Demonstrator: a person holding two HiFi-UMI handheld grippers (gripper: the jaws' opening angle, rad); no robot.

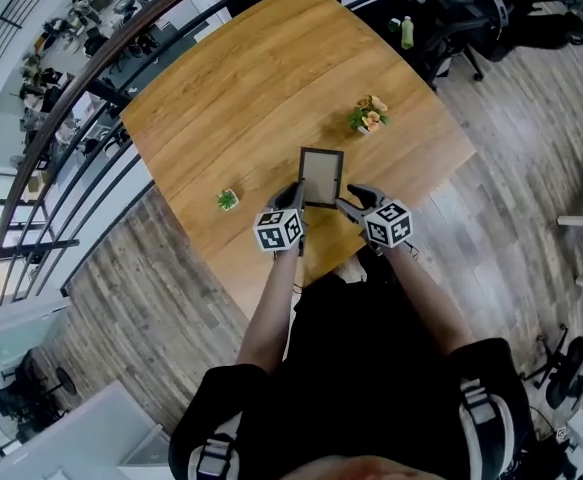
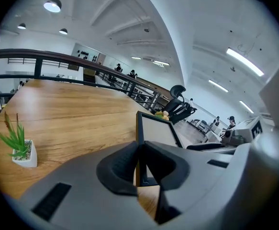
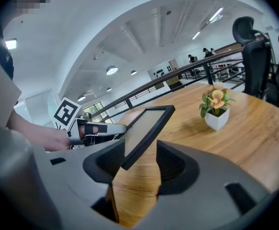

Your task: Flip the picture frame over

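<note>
My left hand-held gripper [image 2: 140,163] is clamping the picture frame [image 1: 322,176]. Its jaws are drawn almost together on the frame's left rim, close to the near corner, and the dark rim is sitting pinched between the pads. My right hand-held gripper [image 3: 139,159] is waiting at the frame's right side with its jaws roughly half open. The frame's near right corner is poking in between them, lying close against one jaw with a clear gap to the other, so this one is gripping nothing.

The frame has a dark rim around a pale panel, and the panel is facing up toward me. It is tilting, with its near edge lifted off the wooden worktop [image 1: 241,98]; I cannot tell whether its far edge is touching the wood. It is hanging over the near part of the worktop, just in front of my body, between my two forearms.

A small green plant [image 1: 228,200] in a white pot is standing on the worktop to the left of the frame, near it but apart. A flowering plant [image 1: 369,116] with orange and yellow blooms, also in a white pot, is standing beyond the frame and a little to its right. Farther beyond the frame, a dark railing [image 1: 91,78] is curving along the worktop's far left side, and a black office chair [image 1: 476,8] is standing past its far right corner.
</note>
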